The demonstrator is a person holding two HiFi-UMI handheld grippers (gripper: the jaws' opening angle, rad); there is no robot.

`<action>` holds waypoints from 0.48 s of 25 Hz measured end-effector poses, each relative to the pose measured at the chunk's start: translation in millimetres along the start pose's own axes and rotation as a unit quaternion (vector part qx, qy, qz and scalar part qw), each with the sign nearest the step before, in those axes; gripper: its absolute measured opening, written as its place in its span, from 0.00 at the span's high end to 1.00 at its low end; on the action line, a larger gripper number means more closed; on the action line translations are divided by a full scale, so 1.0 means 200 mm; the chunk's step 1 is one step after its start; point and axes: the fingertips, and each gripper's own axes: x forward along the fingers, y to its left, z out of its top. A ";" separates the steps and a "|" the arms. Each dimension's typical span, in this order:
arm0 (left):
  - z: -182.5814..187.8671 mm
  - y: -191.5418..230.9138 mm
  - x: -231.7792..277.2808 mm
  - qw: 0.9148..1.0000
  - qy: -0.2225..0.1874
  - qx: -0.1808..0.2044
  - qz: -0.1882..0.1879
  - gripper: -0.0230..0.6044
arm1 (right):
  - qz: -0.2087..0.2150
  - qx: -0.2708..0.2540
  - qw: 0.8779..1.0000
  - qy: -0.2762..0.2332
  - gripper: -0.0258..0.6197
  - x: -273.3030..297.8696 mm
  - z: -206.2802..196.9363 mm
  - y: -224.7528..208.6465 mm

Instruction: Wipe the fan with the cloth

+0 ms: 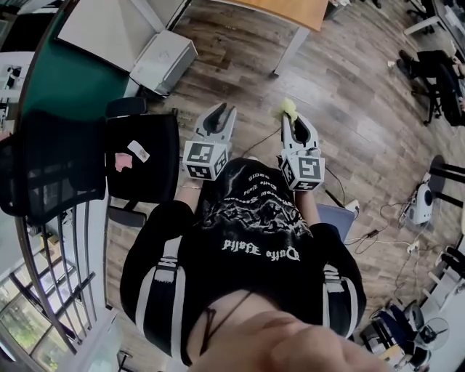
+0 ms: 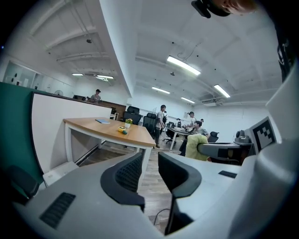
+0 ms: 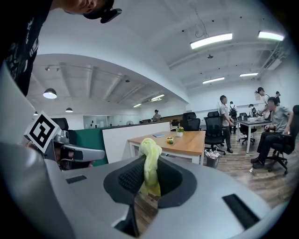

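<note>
In the head view both grippers are held out level in front of the person's chest, above the wood floor. My right gripper (image 1: 289, 120) is shut on a yellow-green cloth (image 1: 289, 109), which sticks up as a bunch from between the jaws (image 3: 150, 156). The cloth (image 2: 198, 144) also shows at the right of the left gripper view. My left gripper (image 1: 221, 110) stands open to its left, with a narrow gap and nothing between its fingers (image 2: 128, 172). A small round fan-like thing (image 1: 436, 328) sits at the lower right, too small to be sure of.
A wooden desk (image 3: 182, 140) stands ahead, its corner (image 1: 290, 11) at the top. A black office chair (image 1: 73, 167) is close on the left, a white box (image 1: 163, 62) beyond it. Cables (image 1: 370, 232) lie at the right. People (image 3: 275, 121) sit and stand far off.
</note>
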 end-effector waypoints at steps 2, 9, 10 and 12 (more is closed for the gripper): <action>0.00 -0.02 0.02 1.000 -0.001 0.008 0.002 0.72 | 0.007 -0.002 1.000 0.000 0.86 -0.01 -0.01 -0.02; -0.04 -0.15 0.07 1.000 0.007 0.019 0.004 0.44 | 0.012 -0.011 1.000 0.004 0.86 -0.07 -0.03 -0.13; -0.04 -0.17 0.07 1.000 0.008 0.017 0.004 0.44 | 0.013 -0.011 1.000 0.003 0.86 -0.08 -0.03 -0.15; -0.05 -0.19 0.07 1.000 0.008 0.014 0.008 0.44 | 0.016 -0.009 1.000 0.002 0.86 -0.09 -0.04 -0.17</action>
